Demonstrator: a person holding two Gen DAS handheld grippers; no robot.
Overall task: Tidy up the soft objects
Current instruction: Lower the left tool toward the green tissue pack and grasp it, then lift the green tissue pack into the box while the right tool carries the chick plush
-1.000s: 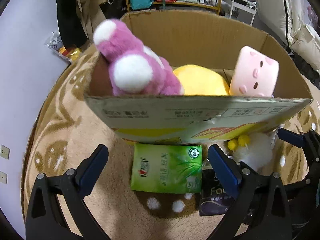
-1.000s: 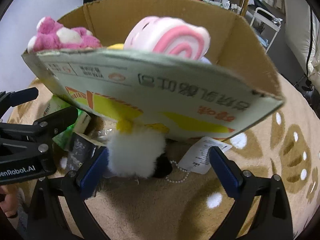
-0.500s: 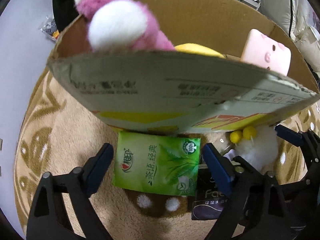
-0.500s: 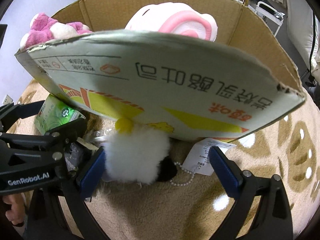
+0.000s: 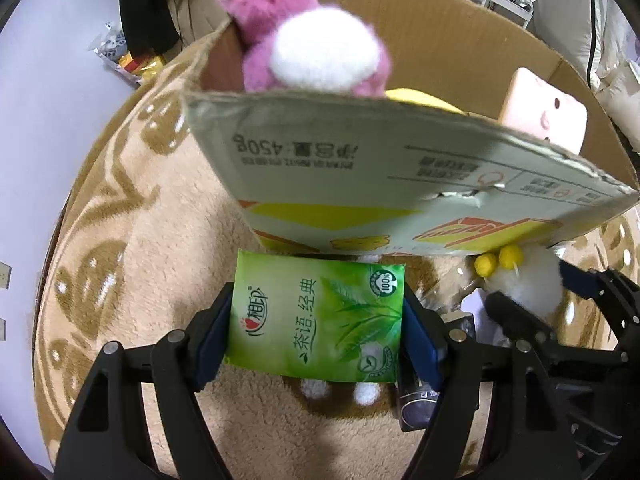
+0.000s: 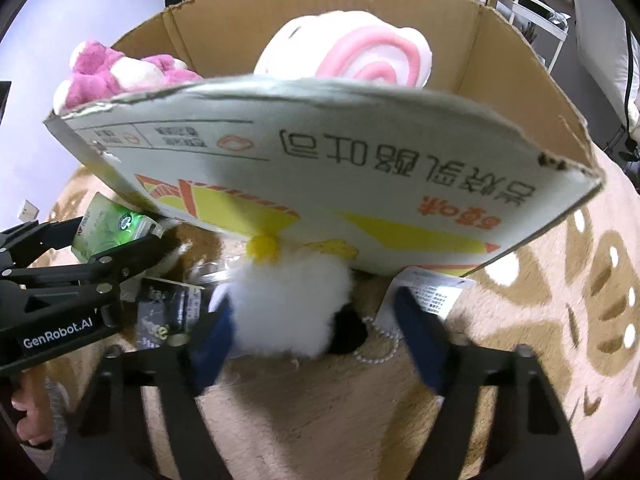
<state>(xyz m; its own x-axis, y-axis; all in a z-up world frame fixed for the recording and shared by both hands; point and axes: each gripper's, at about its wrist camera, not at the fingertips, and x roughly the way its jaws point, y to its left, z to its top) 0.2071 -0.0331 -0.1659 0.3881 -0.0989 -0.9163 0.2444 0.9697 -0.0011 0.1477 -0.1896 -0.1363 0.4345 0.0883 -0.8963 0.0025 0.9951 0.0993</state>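
Observation:
A green tissue pack (image 5: 316, 320) lies on the beige rug in front of a cardboard box (image 5: 400, 184). My left gripper (image 5: 318, 336) has closed its blue pads against both sides of the pack. A white fluffy toy (image 6: 288, 308) with yellow pompoms lies by the box's front wall. My right gripper (image 6: 316, 340) straddles it with jaws apart; the left pad touches the fluff. The box (image 6: 360, 200) holds a pink plush bear (image 5: 304, 36), a yellow plush (image 5: 420, 100) and a pink pig cushion (image 5: 544, 112). The tissue pack also shows in the right wrist view (image 6: 112, 228).
A dark packet (image 5: 416, 400) lies on the rug between the two grippers, also in the right wrist view (image 6: 168, 316). A paper tag (image 6: 432, 292) on a bead chain lies by the white toy. Shelves and furniture stand behind the box.
My left gripper moved forward and closed onto the tissue pack. My right gripper moved forward around the white fluffy toy and narrowed. The box looms closer in both views.

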